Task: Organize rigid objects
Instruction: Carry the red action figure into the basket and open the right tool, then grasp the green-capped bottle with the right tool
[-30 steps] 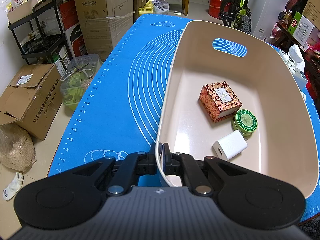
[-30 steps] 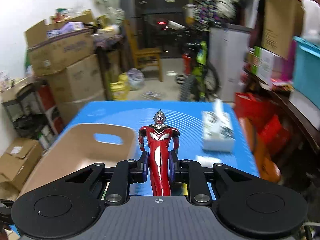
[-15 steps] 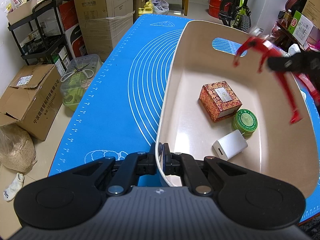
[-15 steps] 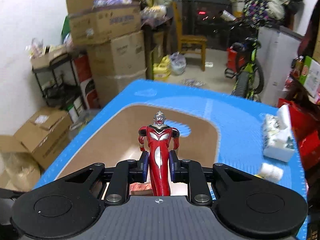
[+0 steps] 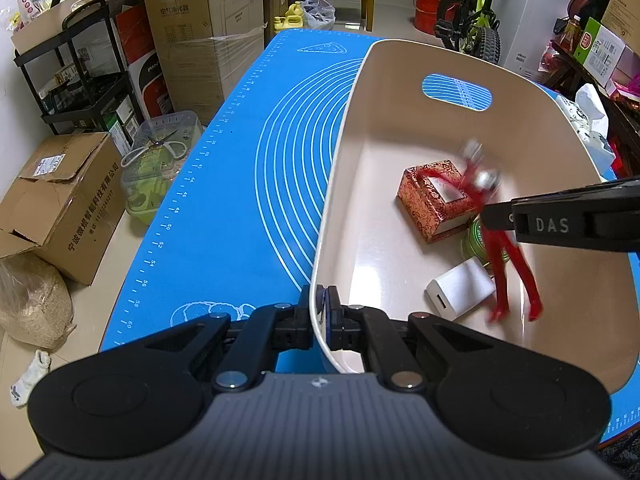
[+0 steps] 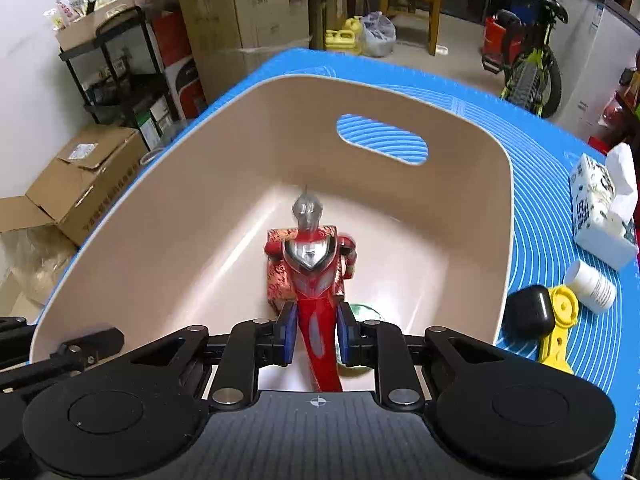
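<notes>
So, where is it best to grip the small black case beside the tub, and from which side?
Take the black case across its rounded body, coming from above. It lies flat on the blue mat, hemmed by the tub wall and the yellow clip, so a side approach looks blocked.

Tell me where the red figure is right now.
The red figure is inside the beige bin, between the just-opening right tongs, over the patterned red box and green tin.
</notes>
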Demonstrator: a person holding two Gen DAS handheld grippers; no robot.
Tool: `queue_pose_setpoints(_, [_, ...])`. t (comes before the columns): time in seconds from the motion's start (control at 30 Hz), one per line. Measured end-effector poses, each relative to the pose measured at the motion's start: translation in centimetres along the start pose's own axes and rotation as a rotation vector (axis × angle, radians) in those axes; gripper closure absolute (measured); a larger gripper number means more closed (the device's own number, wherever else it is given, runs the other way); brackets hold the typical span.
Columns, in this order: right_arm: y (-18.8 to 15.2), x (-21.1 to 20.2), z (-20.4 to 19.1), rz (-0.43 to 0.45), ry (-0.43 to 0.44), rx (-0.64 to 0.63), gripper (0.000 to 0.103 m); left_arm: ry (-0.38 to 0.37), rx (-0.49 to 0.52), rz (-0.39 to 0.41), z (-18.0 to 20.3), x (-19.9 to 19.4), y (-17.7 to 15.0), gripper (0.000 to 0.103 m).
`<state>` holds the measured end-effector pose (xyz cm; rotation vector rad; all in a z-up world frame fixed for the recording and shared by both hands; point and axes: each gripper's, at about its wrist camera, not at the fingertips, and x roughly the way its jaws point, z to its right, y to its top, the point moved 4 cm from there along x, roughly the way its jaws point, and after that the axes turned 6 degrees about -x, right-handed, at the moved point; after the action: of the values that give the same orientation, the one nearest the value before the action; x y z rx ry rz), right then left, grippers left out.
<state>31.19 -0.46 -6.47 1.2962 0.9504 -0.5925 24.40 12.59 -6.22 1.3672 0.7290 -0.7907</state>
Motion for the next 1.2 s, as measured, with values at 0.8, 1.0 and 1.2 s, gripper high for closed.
queue_pose_setpoints(0.8, [-2.3,-10.2,9.1,0.219,-0.181,0.074,0.010,0.001,0.002,0.002,-0.2,0.1,0.0,0.096])
queue_pose_setpoints(1.0, [-6.2,-8.9,12.9,0.141,-0.258,0.119,0.010,0.001,0.001,0.001,-0.1,0.2,-0.1,0.096])
queue_pose_setpoints(1.2, [-9.8,-6.2,15.5,0.058,-0.271,0.212,0.011,0.003,0.002,0.000,0.2,0.3,-0.2,0.096])
